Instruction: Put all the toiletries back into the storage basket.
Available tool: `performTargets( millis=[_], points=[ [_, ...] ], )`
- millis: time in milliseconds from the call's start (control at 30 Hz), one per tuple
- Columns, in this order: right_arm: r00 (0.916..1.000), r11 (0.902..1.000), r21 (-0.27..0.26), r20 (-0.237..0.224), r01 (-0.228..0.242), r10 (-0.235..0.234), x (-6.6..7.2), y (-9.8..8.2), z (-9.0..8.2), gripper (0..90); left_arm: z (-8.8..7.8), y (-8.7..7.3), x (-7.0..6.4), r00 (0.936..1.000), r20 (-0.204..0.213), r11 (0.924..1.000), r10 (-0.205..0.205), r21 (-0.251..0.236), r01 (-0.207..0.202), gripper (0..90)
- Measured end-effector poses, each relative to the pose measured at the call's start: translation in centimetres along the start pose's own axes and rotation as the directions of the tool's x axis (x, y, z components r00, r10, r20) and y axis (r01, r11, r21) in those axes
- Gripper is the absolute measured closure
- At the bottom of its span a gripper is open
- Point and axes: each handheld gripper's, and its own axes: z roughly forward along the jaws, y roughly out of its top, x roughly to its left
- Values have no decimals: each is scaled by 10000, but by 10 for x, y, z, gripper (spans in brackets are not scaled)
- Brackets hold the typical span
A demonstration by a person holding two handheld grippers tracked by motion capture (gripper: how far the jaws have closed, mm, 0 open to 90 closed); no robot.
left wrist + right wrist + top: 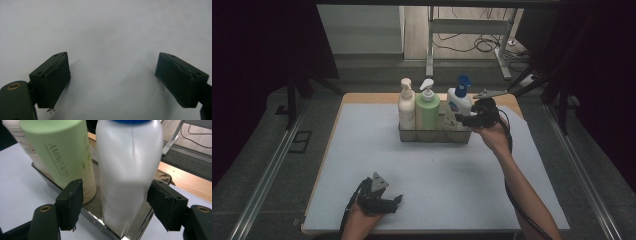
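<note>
A tray (434,136) sits upper centre of the high view on a mat (362,165) over the table (362,97); three bottles stand in it in a row: the first bottle (406,107) left, the second bottle (427,111) middle, the third bottle (459,102) right

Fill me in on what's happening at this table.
A person works with a claw in each hand. The right claw is up at the metal tray, its jaws open on either side of the white bottle with the blue pump without gripping it. A green bottle and a cream bottle stand in the same tray. The left claw rests open over the bare white mat.
</note>
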Motion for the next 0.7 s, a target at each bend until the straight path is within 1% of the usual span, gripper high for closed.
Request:
performTargets(
  millis=[100, 333, 400, 500, 700],
  points=[
    [9999, 10000, 34, -145, -32, 32, 0, -5, -3, 297, 0, 0, 0, 10000, -1, 10000, -1, -1, 1, 122],
    [9997, 9998, 155, -237, 103, -99, -1, -14, -11, 306, 0, 0, 0, 10000, -7, 10000, 9, 11, -9, 122],
    [9998, 9997, 216, -181, 133, -129, -1, -16, -13, 306, 0, 0, 0, 10000, -7, 10000, 4, 9, -4, 122],
    [9998, 9996, 273, -215, 58, -52, -3, -20, -15, 316, 0, 0, 0, 10000, -7, 10000, 2, 8, -2, 122],
    [9999, 9990, 441, -11, -111, 111, -12, -29, -19, 327, 0, 0, 0, 10000, -7, 10000, 5, 8, -5, 122]
  ],
)
